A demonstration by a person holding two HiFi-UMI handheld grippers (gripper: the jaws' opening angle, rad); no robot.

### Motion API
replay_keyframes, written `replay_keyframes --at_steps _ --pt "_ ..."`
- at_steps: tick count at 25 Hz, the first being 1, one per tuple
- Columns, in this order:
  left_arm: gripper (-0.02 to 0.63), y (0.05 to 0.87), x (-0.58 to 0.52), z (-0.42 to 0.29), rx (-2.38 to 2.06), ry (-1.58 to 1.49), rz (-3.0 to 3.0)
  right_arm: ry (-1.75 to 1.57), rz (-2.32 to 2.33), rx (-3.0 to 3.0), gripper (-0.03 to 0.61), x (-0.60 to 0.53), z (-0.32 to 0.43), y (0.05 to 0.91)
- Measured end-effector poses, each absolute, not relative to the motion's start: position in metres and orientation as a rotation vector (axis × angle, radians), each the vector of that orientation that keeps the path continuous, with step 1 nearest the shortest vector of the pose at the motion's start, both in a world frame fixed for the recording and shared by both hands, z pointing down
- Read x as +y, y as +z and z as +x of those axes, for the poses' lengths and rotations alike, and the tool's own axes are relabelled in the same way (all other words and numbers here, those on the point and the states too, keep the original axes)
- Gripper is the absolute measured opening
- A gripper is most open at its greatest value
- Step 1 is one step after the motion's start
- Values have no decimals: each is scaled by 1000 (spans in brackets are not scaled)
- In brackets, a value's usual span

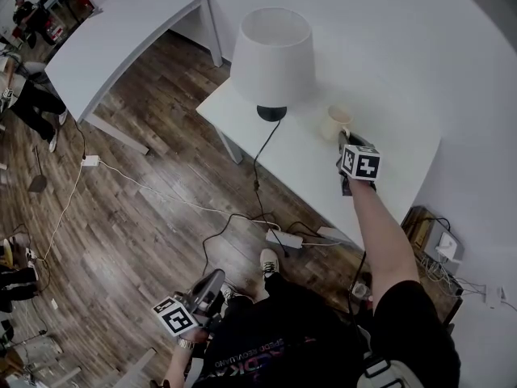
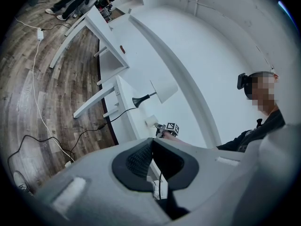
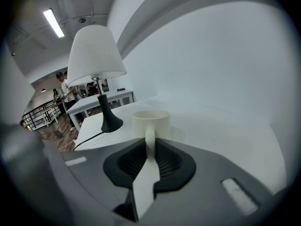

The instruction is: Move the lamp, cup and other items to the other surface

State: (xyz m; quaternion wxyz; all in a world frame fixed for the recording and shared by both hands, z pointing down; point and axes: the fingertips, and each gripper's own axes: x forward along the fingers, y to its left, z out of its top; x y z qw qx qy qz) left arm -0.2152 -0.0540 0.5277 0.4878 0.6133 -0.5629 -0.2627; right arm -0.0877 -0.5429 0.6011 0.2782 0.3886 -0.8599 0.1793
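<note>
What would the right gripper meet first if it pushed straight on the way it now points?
The cup: its handle sits between the jaws of the right gripper, so the cup's wall comes first. Beyond it probably lies the table, though depth is unclear.

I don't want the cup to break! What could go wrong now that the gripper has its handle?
1. The right gripper pinches the cup only by its thin handle, so it might tip or slip out when lifted.
2. The lamp stands close beside it on the table; a swinging cup could knock it.
3. The lamp's cord hangs over the table edge to the floor and could snag later.
</note>
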Motion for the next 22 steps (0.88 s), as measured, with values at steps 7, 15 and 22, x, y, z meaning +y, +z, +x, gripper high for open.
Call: replay_keyframes --at_steps 7,15,22 --pt "-3 529 -52 -218 -1364 -635 1499 478 1060 -2334 49 -543 -83 594" --pt "-3 526 -43 -224 -1336 -628 1525 443 1100 -2348 49 -531 -77 581" --pt "-3 523 -26 -235 -1311 -633 1548 433 1151 -2366 49 -509 -73 560"
